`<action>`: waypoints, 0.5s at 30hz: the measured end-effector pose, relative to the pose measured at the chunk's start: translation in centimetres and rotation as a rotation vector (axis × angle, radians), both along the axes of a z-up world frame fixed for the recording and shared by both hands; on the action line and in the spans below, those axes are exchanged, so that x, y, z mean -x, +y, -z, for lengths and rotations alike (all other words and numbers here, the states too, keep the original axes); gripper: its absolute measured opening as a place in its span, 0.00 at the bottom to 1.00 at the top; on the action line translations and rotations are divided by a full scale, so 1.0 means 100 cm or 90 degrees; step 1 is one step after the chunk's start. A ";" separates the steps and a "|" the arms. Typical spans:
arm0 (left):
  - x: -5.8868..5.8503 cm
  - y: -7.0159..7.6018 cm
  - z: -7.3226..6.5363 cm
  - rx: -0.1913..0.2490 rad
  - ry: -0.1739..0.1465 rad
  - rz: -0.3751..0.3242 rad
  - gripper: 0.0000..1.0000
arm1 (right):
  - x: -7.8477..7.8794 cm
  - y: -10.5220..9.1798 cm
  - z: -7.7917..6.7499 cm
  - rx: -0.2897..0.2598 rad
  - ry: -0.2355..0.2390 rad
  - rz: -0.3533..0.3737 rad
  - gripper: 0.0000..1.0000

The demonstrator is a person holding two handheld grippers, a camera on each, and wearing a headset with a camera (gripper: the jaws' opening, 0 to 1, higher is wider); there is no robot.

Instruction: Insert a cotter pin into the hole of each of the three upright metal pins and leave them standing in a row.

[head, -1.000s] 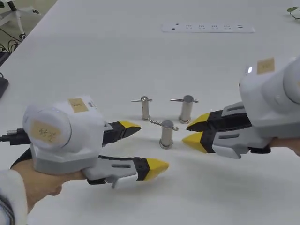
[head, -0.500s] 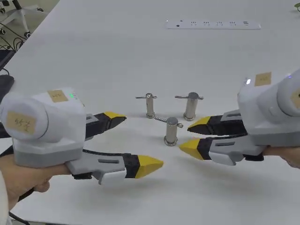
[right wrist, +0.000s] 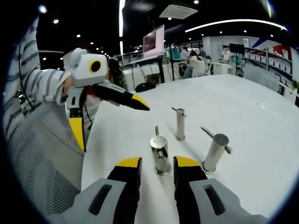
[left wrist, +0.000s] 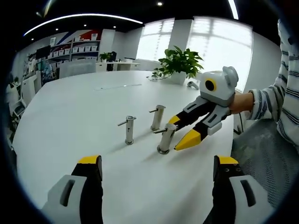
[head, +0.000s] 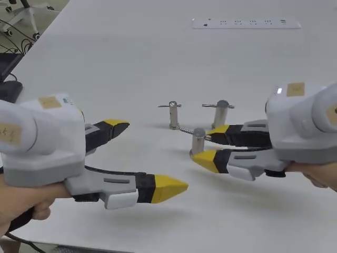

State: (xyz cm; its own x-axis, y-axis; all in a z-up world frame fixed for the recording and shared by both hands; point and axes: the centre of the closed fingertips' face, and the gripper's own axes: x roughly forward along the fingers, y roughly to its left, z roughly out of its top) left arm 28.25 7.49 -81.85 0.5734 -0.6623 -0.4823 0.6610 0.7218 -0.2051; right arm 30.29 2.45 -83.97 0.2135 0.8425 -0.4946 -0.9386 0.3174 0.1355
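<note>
Three upright metal pins stand on the white table, each with a cotter pin through its top: a rear left pin (head: 174,115), a rear right pin (head: 221,113) and a near pin (head: 198,141). My right gripper (head: 209,143) is open, its yellow fingertips (head: 204,157) level with the near pin, which stands just ahead of the gap (right wrist: 160,156). I cannot tell if they touch. The other two pins (right wrist: 180,123) (right wrist: 216,151) stand beyond it. My left gripper (head: 145,155) is open wide and empty, well left of the pins (left wrist: 165,138).
A white power strip (head: 246,23) lies at the far side of the table. A black object (head: 8,90) sits at the table's left edge. A potted plant (left wrist: 180,60) stands at the table's end. Bare tabletop (head: 131,63) surrounds the pins.
My right gripper has moved left, bringing its tips up to the near pin. My left gripper has drawn back to the left. The three pins have stayed in place.
</note>
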 end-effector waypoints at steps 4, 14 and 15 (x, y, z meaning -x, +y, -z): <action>0.006 0.000 0.003 -0.013 0.004 0.004 0.99 | 0.000 0.003 0.001 -0.005 -0.001 -0.001 0.27; 0.003 0.001 -0.007 0.013 -0.003 -0.026 0.99 | 0.001 0.010 0.004 0.001 -0.014 -0.015 0.22; 0.002 0.001 -0.008 0.019 0.000 -0.029 0.99 | 0.001 0.010 0.004 0.002 -0.022 -0.014 0.21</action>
State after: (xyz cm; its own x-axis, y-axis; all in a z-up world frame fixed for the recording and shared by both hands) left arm 28.08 7.56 -81.08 0.6034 -0.6493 -0.4630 0.6273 0.7449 -0.2271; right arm 30.23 3.48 -84.38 0.2126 0.8457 -0.4894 -0.9494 0.2973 0.1013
